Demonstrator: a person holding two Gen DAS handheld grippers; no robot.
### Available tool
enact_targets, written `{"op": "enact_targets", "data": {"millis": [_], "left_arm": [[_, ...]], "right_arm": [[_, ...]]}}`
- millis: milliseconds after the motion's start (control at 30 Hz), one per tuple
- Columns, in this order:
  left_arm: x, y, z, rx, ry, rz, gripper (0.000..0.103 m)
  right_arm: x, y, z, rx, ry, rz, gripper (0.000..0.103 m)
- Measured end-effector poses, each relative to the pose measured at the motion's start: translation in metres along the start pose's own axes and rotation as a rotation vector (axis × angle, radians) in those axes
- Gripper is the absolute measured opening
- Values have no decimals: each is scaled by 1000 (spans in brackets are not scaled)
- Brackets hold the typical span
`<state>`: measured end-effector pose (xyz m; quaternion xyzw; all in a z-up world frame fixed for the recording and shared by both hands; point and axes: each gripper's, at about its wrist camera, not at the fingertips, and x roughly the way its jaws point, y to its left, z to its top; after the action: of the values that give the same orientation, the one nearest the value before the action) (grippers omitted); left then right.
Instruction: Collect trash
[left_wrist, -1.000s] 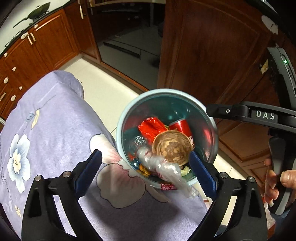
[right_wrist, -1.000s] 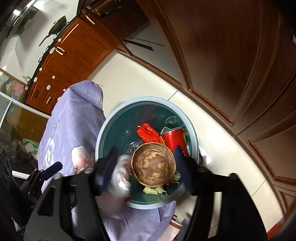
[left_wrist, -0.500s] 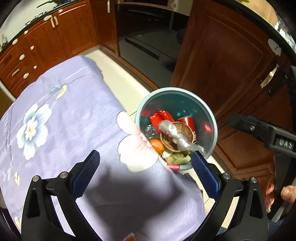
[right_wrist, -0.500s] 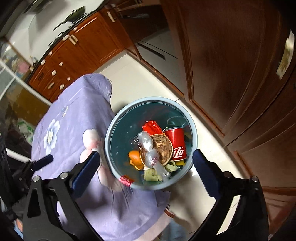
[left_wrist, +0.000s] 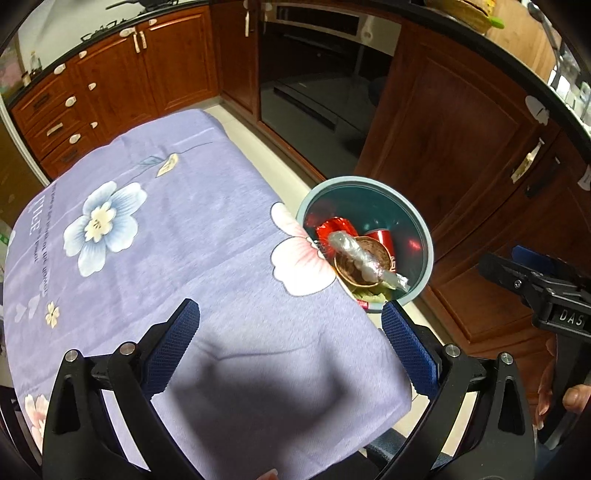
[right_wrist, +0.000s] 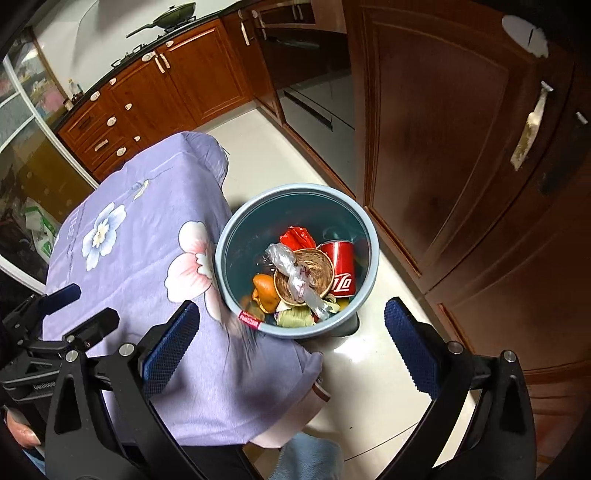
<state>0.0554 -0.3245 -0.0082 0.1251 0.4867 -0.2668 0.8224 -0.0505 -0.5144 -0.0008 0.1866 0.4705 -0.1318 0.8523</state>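
Observation:
A grey-blue bin (right_wrist: 364, 225) (left_wrist: 424, 229) stands on the floor beside the table. Inside lie a brown bowl (right_wrist: 317, 264), a crumpled clear plastic bottle (right_wrist: 295, 275) (left_wrist: 356, 254) across it, a red can (right_wrist: 340, 267), a red wrapper (right_wrist: 297, 236) and an orange peel (right_wrist: 266, 290). My right gripper (right_wrist: 291, 341) hangs open above the bin's near rim, nothing between its blue pads. Over the tablecloth, my left gripper (left_wrist: 291, 349) is open and empty too. The right gripper's body (left_wrist: 546, 295) shows at the left wrist view's right edge.
A lilac flowered tablecloth (left_wrist: 147, 229) (right_wrist: 129, 258) covers the table left of the bin. Dark wooden cabinet doors (right_wrist: 461, 147) and an oven front (left_wrist: 317, 85) stand behind. Pale floor tiles (right_wrist: 373, 354) surround the bin. A hand (left_wrist: 569, 398) grips the right tool.
The right gripper let the plastic bottle go into the bin and its jaws widened. Both grippers rose and pulled back from the bin; the left one now looks over the tablecloth.

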Motion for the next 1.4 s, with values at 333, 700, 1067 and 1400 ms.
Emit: {"op": "enact_targets", "data": {"millis": [333, 700, 1067, 1400], "left_arm": [[-20, 7, -22, -9, -27, 22, 99], [-19, 10, -28, -17, -25, 23, 99], [-12, 11, -30, -20, -11, 24, 99], [-7, 12, -31, -24, -1, 26, 99]], "right_arm": [[-13, 18, -11, -45, -15, -3, 96], [-11, 28, -11, -59, -6, -4, 96], [-5, 28, -11, -59, 10, -9, 96], [0, 28, -11, -59, 24, -14, 96]]}}
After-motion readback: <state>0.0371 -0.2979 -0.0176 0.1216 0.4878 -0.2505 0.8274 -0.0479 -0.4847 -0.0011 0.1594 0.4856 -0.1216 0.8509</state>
